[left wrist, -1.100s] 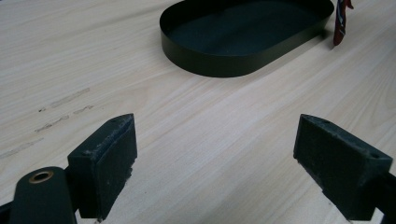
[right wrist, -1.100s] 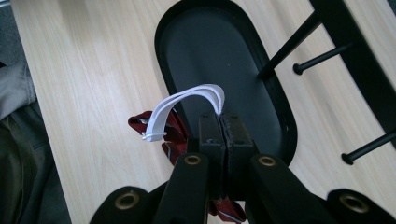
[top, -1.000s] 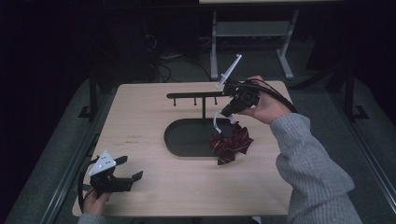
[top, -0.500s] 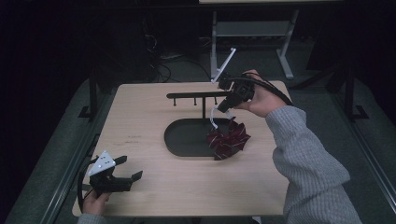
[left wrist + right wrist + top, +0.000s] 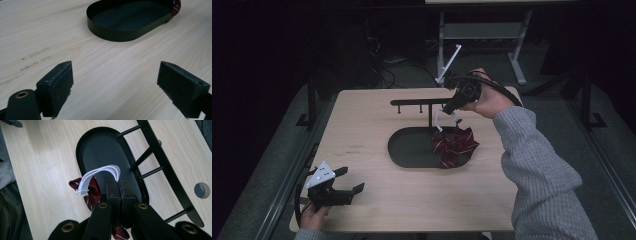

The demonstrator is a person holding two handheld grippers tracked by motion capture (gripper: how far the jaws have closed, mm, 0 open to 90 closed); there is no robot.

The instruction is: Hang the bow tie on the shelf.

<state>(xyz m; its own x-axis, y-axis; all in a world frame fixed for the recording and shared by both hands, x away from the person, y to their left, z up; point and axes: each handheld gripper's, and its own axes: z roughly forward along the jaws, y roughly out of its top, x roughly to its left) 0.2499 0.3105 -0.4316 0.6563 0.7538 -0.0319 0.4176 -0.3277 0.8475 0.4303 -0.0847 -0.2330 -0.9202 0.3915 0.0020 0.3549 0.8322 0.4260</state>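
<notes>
My right gripper (image 5: 446,117), clamped on the white loop (image 5: 100,176) of the red striped bow (image 5: 454,146), has lifted it toward the rack (image 5: 422,104) above the tray (image 5: 125,22) (hanging next, I judge); left gripper (image 5: 343,187) gapes wide.

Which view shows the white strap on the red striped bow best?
The right gripper view: the white strap arcs clearly from the shut right gripper down to the red striped bow. The high view shows it small; the left gripper view catches a sliver of bow at the black tray.
</notes>
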